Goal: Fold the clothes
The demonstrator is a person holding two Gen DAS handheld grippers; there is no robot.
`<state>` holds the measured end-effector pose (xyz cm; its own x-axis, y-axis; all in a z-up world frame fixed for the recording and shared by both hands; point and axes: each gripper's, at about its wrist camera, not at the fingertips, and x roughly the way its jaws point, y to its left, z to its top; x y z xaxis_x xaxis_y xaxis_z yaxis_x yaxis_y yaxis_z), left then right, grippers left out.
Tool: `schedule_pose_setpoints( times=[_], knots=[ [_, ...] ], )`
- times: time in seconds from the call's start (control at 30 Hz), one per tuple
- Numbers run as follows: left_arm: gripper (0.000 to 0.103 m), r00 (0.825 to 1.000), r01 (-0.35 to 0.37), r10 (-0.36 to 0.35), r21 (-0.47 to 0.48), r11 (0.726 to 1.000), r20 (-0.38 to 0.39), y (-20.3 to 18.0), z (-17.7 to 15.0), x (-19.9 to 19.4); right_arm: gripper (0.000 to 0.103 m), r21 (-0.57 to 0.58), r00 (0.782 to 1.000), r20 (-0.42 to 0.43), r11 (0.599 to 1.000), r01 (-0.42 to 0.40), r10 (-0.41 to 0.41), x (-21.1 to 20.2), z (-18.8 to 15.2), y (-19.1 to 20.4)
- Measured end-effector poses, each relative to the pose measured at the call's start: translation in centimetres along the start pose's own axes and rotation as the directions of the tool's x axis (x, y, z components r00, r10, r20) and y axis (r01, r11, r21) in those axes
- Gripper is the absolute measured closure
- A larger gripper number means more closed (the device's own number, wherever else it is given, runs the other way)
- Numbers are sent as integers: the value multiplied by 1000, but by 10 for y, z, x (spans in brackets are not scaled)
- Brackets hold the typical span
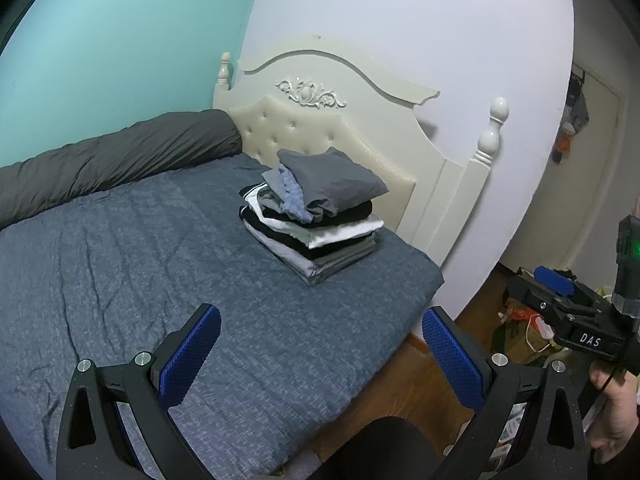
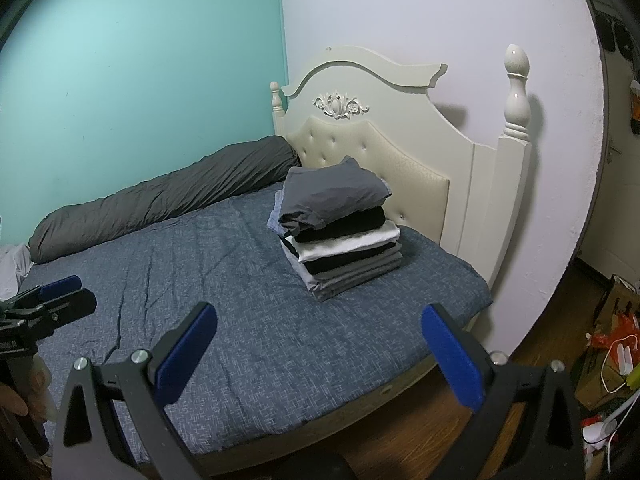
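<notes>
A stack of folded clothes (image 1: 316, 216), grey, black and white, sits on the blue bed cover (image 1: 140, 272) near the headboard; it also shows in the right wrist view (image 2: 340, 228). The top grey piece lies loosely folded. My left gripper (image 1: 320, 356) is open and empty, held over the bed's near edge, well short of the stack. My right gripper (image 2: 320, 352) is open and empty, also over the near edge. In the left wrist view the right gripper's body shows at the right. In the right wrist view the left gripper's fingers (image 2: 60, 296) show at the left.
A rolled dark grey duvet (image 1: 112, 160) lies along the teal wall. A cream headboard (image 1: 340, 120) with posts stands behind the stack. Boxes, bags and a white cable (image 2: 612, 356) clutter the wooden floor at the right. A doorway (image 1: 592, 160) is far right.
</notes>
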<state>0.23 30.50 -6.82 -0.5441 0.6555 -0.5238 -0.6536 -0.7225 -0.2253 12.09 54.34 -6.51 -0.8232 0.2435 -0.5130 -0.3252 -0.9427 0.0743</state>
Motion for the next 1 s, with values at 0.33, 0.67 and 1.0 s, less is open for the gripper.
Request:
schedule_pose_setpoints(
  times=[0.33, 0.67, 1.0],
  knots=[
    [0, 1000, -6, 6, -4, 1000, 1, 0, 2, 0, 0, 3, 1000, -1, 1000, 1, -1, 1, 0, -2],
    [0, 1000, -7, 7, -7, 1000, -2, 0, 2, 2, 0, 3, 1000, -2, 1000, 2, -2, 3, 1, -3],
    [0, 1000, 2, -2, -8, 1000, 11, -1, 2, 0, 0, 5, 1000, -5, 1000, 4, -4, 3, 1, -3]
  ],
)
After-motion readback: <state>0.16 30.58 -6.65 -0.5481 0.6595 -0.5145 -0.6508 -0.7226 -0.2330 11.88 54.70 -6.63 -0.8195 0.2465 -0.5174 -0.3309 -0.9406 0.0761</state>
